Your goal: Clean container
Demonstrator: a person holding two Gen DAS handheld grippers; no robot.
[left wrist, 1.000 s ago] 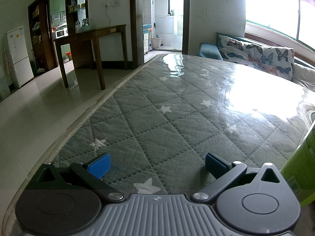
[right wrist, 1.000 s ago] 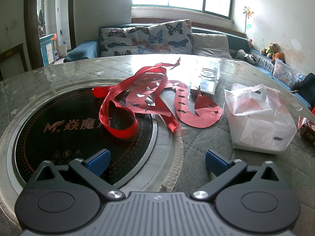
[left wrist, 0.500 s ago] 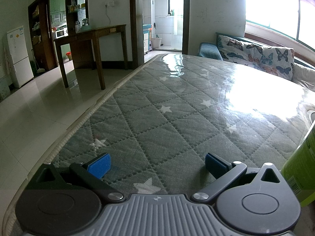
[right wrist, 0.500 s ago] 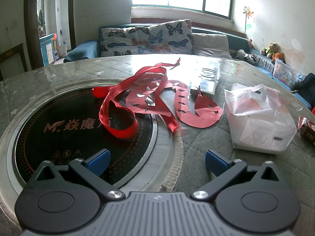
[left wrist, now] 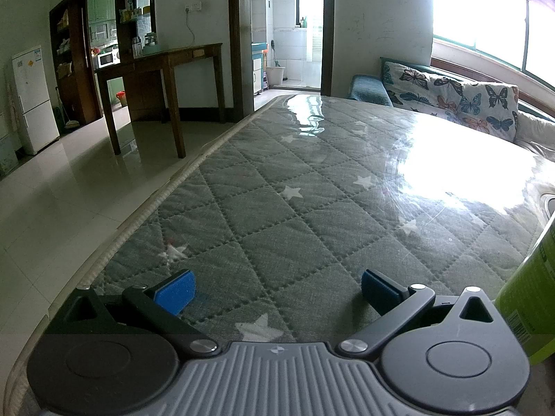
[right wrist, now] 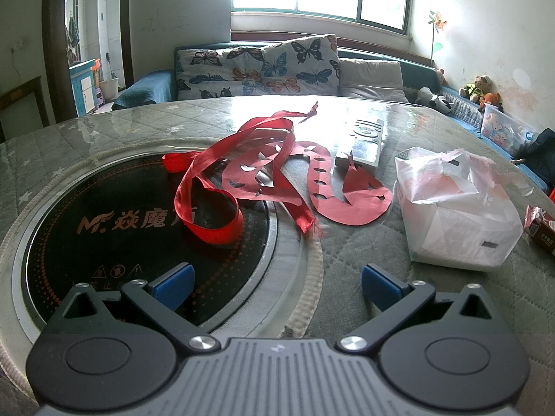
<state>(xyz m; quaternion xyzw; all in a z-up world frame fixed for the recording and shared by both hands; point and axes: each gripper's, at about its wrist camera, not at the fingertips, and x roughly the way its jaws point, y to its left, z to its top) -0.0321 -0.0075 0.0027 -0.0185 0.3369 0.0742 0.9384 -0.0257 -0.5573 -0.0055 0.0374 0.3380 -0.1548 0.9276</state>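
Two fisheye views look forward along handheld grippers over a large round table (left wrist: 312, 208) covered in grey-green quilted cloth with white stars under a glossy clear sheet. In the left wrist view, the left gripper (left wrist: 275, 289) fills the bottom of the frame, its two blue-padded fingers spread wide with only bare cloth between them. At the lower right edge of that frame stands a green container (left wrist: 530, 298), cut off by the border, just beside the gripper's right finger; whether they touch cannot be told. A wooden side table (left wrist: 163, 79) and a white fridge (left wrist: 34, 100) stand in the upper left, and a butterfly-print cushion (left wrist: 451, 97) lies at the right. In the right wrist view, the right gripper (right wrist: 277, 282) sits at the bottom, its fingers also spread wide and holding nothing. A round black cooktop (right wrist: 138, 228) set into the table fills the left half. A tangle of red ribbon (right wrist: 211, 187) lies across the cooktop's far right edge in the centre, beside red cut paper (right wrist: 347, 201). A grey remote control (right wrist: 364, 142) rests behind the paper, and a crumpled white plastic bag (right wrist: 454, 208) sits at the right, with a small red packet (right wrist: 541, 225) at the right edge.
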